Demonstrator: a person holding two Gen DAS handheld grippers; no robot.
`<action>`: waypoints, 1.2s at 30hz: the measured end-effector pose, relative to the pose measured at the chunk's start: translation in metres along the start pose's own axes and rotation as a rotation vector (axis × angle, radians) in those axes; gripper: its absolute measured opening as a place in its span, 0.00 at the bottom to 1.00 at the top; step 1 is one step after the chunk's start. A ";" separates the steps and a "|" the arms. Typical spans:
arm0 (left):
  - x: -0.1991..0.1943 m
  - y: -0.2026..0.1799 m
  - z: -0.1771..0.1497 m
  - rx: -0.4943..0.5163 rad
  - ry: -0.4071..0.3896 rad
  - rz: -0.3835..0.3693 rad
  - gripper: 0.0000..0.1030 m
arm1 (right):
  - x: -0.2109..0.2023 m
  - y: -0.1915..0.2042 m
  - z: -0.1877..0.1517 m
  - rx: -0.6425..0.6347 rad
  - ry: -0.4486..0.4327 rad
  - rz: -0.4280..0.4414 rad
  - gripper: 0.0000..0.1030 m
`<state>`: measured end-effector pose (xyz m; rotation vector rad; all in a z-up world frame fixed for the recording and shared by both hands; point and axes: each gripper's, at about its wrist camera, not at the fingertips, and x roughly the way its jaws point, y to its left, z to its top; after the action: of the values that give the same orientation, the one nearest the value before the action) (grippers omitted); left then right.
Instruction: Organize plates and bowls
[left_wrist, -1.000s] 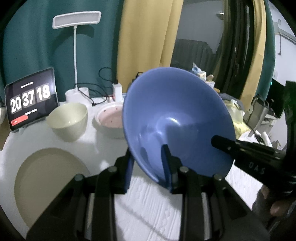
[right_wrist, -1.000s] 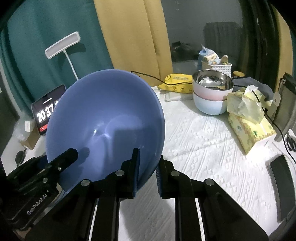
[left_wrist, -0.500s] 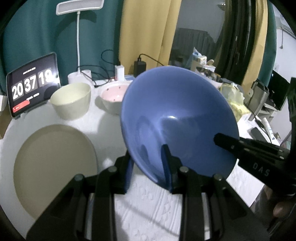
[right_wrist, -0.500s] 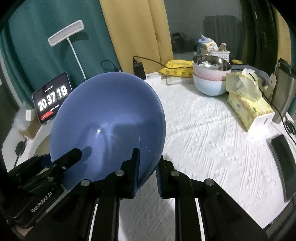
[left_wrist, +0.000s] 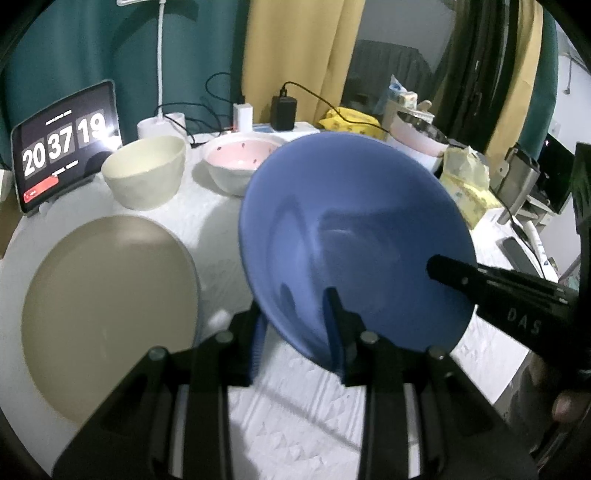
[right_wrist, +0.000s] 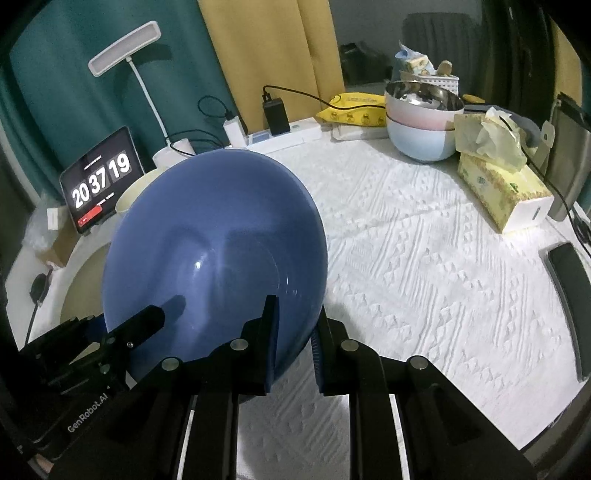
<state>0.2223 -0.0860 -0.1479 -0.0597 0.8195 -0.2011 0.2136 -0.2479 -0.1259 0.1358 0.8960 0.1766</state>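
Left wrist view
- Left gripper (left_wrist: 295, 325): pinching the near rim of the blue bowl (left_wrist: 354, 236), one finger inside the bowl, the other under its outer wall.
- Blue bowl: held tilted above the white tablecloth (left_wrist: 295, 417), its opening facing the camera.
- Right gripper (left_wrist: 439, 267): reaches in from the right; one finger lies inside the bowl at its right rim.
- Tan plate (left_wrist: 107, 314): flat on the cloth, just to the left of the bowl.
- Cream bowl (left_wrist: 144, 171): upright behind the plate, beside the pink-lined bowl (left_wrist: 240, 166).
- Tablet clock (left_wrist: 66, 144): propped at the far left edge.

Right wrist view
- Right gripper (right_wrist: 293, 328): clamped on the blue bowl's (right_wrist: 214, 258) right rim, one finger inside, one outside.
- Left gripper (right_wrist: 151, 319): comes in from lower left, its visible finger resting inside the bowl.
- Blue bowl: carried between both grippers, off the cloth, hiding most of the tan plate (right_wrist: 83, 284).
- Stacked bowls (right_wrist: 423, 122): a steel one nested on pastel ones at the far side, well apart from the blue bowl.
- Tissue box (right_wrist: 502, 184): right of the stack.
- Phone (right_wrist: 570, 295): dark, flat at the right edge.
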 end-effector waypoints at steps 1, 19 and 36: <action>-0.001 0.000 0.000 0.002 0.001 0.001 0.30 | 0.000 0.000 0.000 0.000 0.001 0.000 0.17; -0.011 0.011 0.001 0.003 -0.016 0.009 0.32 | 0.001 -0.003 0.007 0.034 0.006 -0.020 0.25; -0.035 0.025 0.017 -0.003 -0.096 0.082 0.32 | -0.005 -0.004 0.025 0.005 -0.021 -0.009 0.25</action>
<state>0.2159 -0.0550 -0.1143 -0.0380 0.7247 -0.1190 0.2305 -0.2538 -0.1069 0.1375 0.8764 0.1642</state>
